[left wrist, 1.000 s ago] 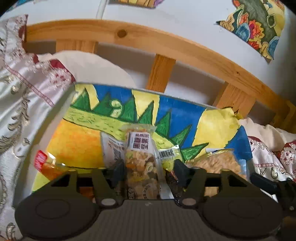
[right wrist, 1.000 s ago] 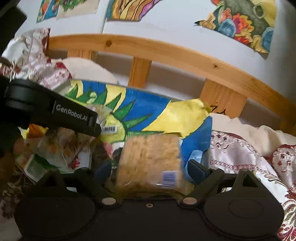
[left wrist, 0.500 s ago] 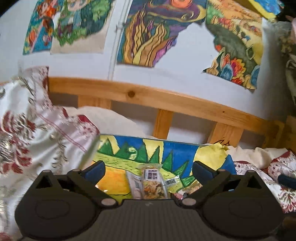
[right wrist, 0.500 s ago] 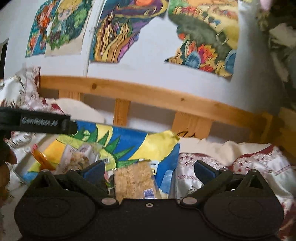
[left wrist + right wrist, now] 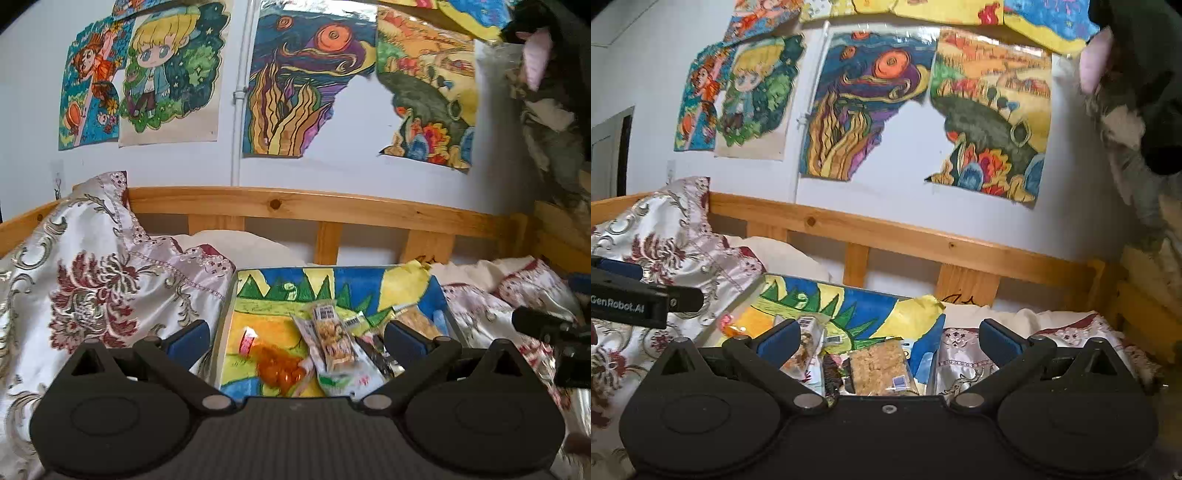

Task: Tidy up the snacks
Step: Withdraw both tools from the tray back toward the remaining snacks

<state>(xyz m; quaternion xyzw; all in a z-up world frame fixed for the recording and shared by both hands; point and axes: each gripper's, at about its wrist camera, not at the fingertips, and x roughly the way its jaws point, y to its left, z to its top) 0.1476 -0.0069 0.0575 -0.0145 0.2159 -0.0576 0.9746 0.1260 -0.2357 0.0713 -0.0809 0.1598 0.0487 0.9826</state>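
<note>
On the far left of the bed a shiny cream satin quilt with dark red flower embroidery [image 5: 92, 295] lies bunched in folds, pressing against the left edge of the flat tray lined with a bright crayon drawing of green spikes on blue and yellow [image 5: 266, 295]. Behind both runs the pale pine slatted bed rail [image 5: 332, 210], and above it the white wall carries colourful hand-drawn paper pictures [image 5: 288, 92].

The left claw [image 5: 295, 338] is spread wide with nothing between its blue pads, its jaws having just been opening. Seen past it, the snacks lie in a loose pile on the tray: an orange crinkly packet [image 5: 277, 365], then a clear packet of mixed nuts with a barcode label [image 5: 330, 338], overlapping white wrappers that are too blurred to identify.

The right claw [image 5: 886, 341] is likewise spread and empty. Below it rests a square clear-wrapped golden crispy rice cake [image 5: 879, 365], at the tray's right end, beside the quilt.
</note>
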